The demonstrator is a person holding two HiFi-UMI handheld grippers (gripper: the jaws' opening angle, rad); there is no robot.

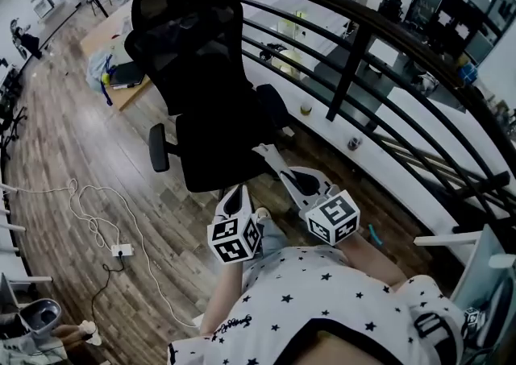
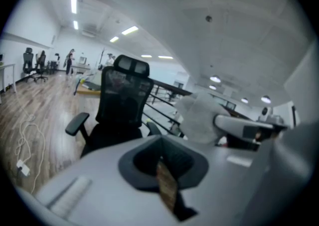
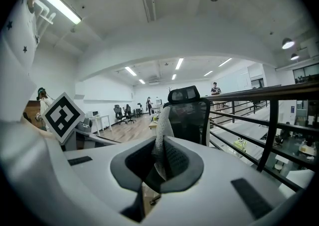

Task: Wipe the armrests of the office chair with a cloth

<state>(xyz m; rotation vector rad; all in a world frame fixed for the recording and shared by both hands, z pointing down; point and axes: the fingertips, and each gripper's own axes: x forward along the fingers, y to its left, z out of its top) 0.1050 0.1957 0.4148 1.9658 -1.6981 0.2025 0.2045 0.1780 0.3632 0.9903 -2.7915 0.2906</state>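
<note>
Checking the head view first: the person's star-print shirt [image 1: 322,307] fills the lower edge and cuts off both arms, so little more than the marker cubes [image 1: 234,240] and the tapering fronts of the two tools show. From there the cloth is hard to make out, reading only as a pale scrap at the tip of the right gripper [image 1: 264,150]. The right gripper view settles it: the fingers [image 3: 84,180] are clenched on the white cloth [image 3: 162,132], which stands up out of the dark recess and covers a strip of the chair's backrest behind it. The left gripper [image 1: 237,192] is held just beside the right one, its fingers pressed together with nothing between them (only a thin brown sliver shows along the seam). The office chair [image 1: 193,73] stands on the wood floor [image 1: 56,146] ahead of both tools and apart from them, beside a black railing [image 1: 363,57]. One armrest [image 1: 159,148] is in full view; the other armrest [image 1: 274,105] is partly hidden by the seat. The cloth touches neither. A white cable [image 1: 89,202] and a power strip [image 1: 122,250] lie on the floor well apart from the chair. A cluttered wooden surface [image 1: 121,96] beyond it is partly blocked by the backrest.
</note>
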